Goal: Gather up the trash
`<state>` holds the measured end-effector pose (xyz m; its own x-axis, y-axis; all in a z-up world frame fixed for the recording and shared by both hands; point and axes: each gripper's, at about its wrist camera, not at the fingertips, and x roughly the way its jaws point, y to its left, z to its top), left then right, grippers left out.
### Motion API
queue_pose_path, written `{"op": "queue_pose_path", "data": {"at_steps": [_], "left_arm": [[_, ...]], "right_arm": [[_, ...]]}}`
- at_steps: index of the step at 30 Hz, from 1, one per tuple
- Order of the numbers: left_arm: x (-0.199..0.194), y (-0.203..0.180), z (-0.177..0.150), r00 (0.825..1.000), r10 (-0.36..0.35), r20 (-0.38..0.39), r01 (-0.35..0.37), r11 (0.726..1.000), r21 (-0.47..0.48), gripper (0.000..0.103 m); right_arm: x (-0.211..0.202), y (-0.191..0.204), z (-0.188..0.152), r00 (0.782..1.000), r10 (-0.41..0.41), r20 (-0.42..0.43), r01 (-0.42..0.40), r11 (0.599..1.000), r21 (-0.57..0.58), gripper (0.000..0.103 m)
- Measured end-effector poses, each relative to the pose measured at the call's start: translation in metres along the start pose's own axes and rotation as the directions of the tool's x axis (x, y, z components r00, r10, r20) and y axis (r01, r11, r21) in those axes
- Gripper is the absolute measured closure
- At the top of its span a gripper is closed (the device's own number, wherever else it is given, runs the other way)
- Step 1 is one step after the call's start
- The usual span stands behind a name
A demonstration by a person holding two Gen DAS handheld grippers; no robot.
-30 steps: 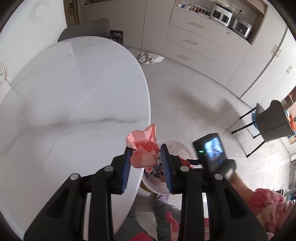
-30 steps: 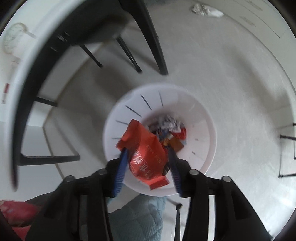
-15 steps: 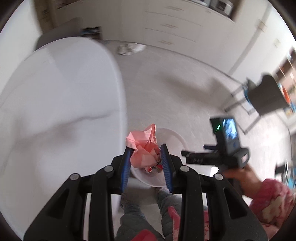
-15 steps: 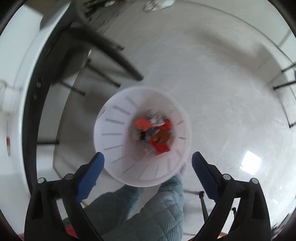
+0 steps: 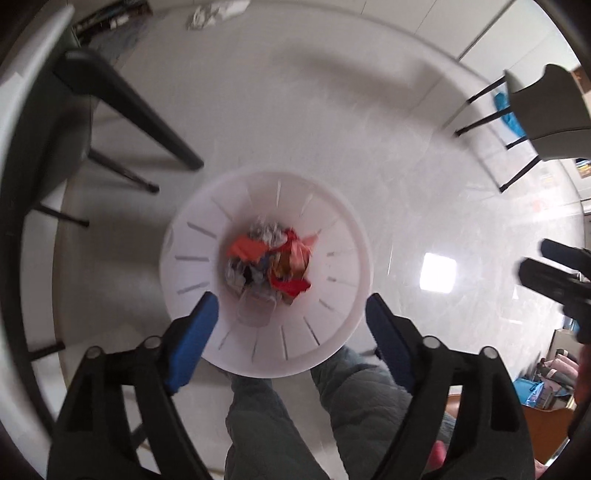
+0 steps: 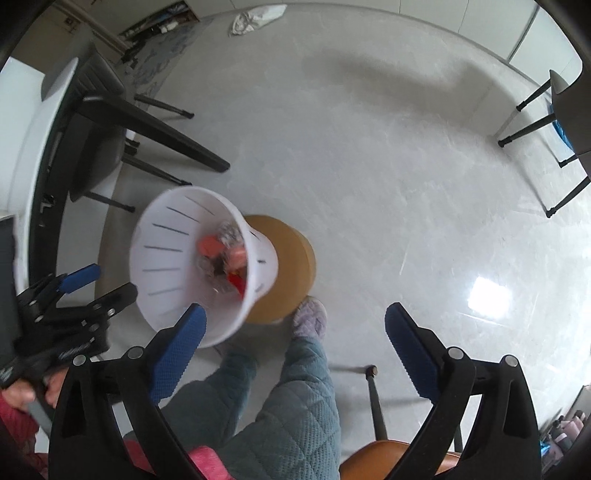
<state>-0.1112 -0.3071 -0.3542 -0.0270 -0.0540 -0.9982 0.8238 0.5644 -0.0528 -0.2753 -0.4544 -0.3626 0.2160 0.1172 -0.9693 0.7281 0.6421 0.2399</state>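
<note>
Your white bin sits on the floor directly below the left hand-held gripper, whose jaws have just been opening with nothing between them; the trash lies at the bin's bottom. Beside the bin, your right hand-held gripper gapes empty.

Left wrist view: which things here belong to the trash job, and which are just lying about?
Job:
white bin
wrappers in it
left gripper, open over the bin, jaws just opened, nothing between them
right gripper, open, empty

Lying about:
round wooden stool under the bin
grey chair
crumpled white thing on the floor
</note>
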Motion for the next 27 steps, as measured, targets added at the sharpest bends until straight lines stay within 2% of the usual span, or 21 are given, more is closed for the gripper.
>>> {"op": "queue_pose_path", "data": {"at_steps": [3,7,11,14,17,19,21,24,27], "left_arm": [[0.015,0.006,-0.001,1.000,-0.005,-0.031,0.004,0.999,-0.034,0.018],[0.014,0.006,-0.003,0.999,-0.033,-0.019,0.032,0.998,-0.060,0.013],[-0.015,0.002,-0.001,0.998,-0.057,0.034,0.059,0.995,-0.079,0.013],[-0.053,0.000,0.000,0.990,-0.093,0.104,0.102,0.991,-0.089,0.013],[-0.104,0.005,-0.003,0.972,-0.088,0.219,0.110,0.990,-0.088,0.010],[-0.141,0.015,-0.011,0.950,-0.054,0.306,0.089,0.991,-0.102,0.008],[-0.171,0.030,-0.021,0.932,-0.016,0.361,0.070,0.988,-0.138,0.008],[-0.210,0.062,-0.045,0.909,0.061,0.412,0.041,0.972,-0.233,0.008],[-0.239,0.101,-0.079,0.891,0.157,0.425,0.006,0.934,-0.356,0.008]], "right_arm": [[0.011,-0.004,0.000,1.000,0.000,-0.025,0.000,1.000,0.005,0.006],[0.017,-0.002,0.003,0.999,0.002,-0.037,-0.002,1.000,0.001,0.006],[0.015,0.002,0.007,0.999,0.001,-0.035,-0.001,1.000,-0.013,0.006],[0.008,0.011,0.014,1.000,0.003,-0.012,-0.003,1.000,-0.026,0.006],[-0.004,0.029,0.024,1.000,0.020,0.009,-0.019,0.997,-0.069,0.006],[-0.018,0.053,0.031,0.999,0.025,0.039,-0.019,0.991,-0.130,0.006],[-0.030,0.078,0.035,0.998,0.038,0.057,-0.027,0.981,-0.192,0.006],[-0.048,0.127,0.034,0.994,0.059,0.091,-0.029,0.953,-0.301,0.002],[-0.063,0.183,0.027,0.990,0.098,0.100,-0.049,0.912,-0.408,0.002]]}}
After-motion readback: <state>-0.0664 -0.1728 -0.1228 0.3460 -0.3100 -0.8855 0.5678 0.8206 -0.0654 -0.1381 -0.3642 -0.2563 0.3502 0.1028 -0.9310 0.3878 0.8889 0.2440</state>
